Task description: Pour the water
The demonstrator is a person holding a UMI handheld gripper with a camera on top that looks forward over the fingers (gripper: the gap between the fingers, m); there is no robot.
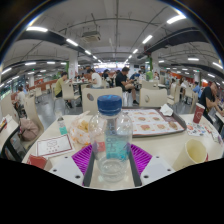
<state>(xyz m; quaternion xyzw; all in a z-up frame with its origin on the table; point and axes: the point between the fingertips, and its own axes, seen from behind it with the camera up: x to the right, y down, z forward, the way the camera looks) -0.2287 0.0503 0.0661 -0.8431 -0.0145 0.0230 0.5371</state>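
Bottle (111, 137) sits between the gripper (112, 160) fingers, both purple pads (83, 157) pressing its clear sides; fingers clenched on it, above the table's (165, 152) near edge. Blue cap (110, 103) is on. Thin plastic likely flexes and slips when squeezed; mid-body hold appears soundest. Cup (196, 150) stands towards the table's right edge.

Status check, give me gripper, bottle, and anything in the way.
Gripper shut on water bottle, blue cap on, upright. Paper cup on table, beyond the right finger. Clear container just behind bottle; path to cup looks open.
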